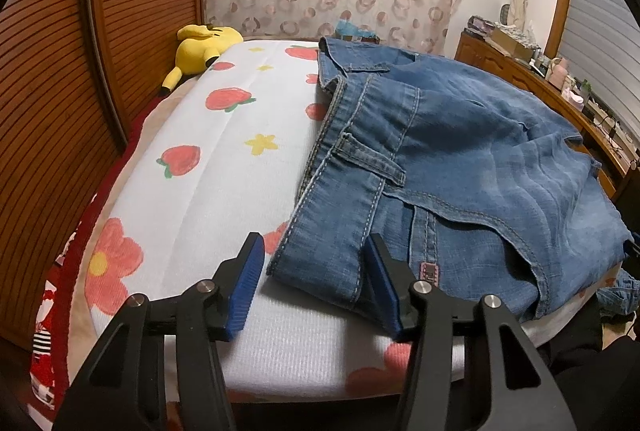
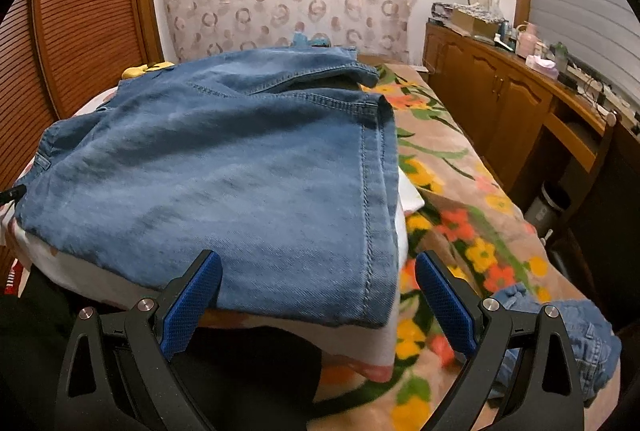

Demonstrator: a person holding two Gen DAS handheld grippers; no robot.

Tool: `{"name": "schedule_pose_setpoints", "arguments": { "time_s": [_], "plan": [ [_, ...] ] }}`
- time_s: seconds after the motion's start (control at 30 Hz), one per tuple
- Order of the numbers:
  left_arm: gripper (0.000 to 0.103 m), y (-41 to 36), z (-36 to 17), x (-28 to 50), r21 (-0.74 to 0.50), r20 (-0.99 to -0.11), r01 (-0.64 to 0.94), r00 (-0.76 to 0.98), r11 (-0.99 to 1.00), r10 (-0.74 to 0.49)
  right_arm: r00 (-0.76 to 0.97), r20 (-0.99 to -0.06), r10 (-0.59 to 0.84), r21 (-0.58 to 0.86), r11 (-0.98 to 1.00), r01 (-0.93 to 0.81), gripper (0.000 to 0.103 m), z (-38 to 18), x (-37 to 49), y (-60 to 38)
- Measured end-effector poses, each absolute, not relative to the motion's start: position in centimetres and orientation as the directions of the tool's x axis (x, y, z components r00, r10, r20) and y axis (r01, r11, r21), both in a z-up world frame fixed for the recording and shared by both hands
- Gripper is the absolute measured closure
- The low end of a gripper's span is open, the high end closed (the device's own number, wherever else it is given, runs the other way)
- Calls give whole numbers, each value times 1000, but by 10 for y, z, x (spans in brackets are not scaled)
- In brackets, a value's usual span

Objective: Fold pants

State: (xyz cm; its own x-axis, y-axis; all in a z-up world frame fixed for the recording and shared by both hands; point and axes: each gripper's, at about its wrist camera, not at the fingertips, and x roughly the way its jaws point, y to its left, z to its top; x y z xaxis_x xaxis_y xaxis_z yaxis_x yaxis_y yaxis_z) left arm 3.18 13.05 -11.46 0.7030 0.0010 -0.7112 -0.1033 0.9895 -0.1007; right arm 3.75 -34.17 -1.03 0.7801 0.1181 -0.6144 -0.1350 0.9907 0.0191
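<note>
Blue denim pants [image 1: 460, 159] lie folded on a white pad printed with strawberries and flowers [image 1: 208, 167]. In the left wrist view the waistband corner with a belt loop lies between my left gripper's [image 1: 316, 247] open blue pads, which do not close on it. In the right wrist view the pants [image 2: 224, 167] show a hem and side seam at the near right corner. My right gripper [image 2: 318, 265] is open, its pads on either side of that corner.
A yellow plush toy [image 1: 200, 49] lies at the pad's far left. A flowered blanket [image 2: 460, 215] covers the bed on the right, with more denim [image 2: 576, 335] on it. A wooden cabinet [image 2: 492, 99] with clutter runs along the right. A slatted wooden door [image 1: 60, 71] stands left.
</note>
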Motion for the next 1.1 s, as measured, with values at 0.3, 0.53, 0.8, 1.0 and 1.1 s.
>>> {"name": "schedule_pose_setpoints", "arguments": {
  "time_s": [0.3, 0.53, 0.8, 1.0, 1.1],
  "plan": [
    [59, 128, -111, 32, -107, -710, -84, 704, 991, -17, 745, -649, 154, 66, 987, -147, 10, 4, 41, -351],
    [63, 129, -110, 30, -133, -703, -72, 709, 989, -43, 717, -675, 174, 85, 984, -158, 27, 7, 51, -357],
    [64, 127, -109, 30, -136, -707, -71, 705, 988, -46, 708, -684, 177, 85, 983, -164, 60, 12, 55, -361],
    [64, 124, -110, 31, -122, -708, -71, 705, 990, -37, 728, -663, 176, 65, 982, -178, 84, 19, 51, -362],
    [66, 124, -109, 31, -115, -706, -66, 707, 991, -35, 740, -646, 187, 64, 980, -191, 88, 21, 48, -360]
  ]
}}
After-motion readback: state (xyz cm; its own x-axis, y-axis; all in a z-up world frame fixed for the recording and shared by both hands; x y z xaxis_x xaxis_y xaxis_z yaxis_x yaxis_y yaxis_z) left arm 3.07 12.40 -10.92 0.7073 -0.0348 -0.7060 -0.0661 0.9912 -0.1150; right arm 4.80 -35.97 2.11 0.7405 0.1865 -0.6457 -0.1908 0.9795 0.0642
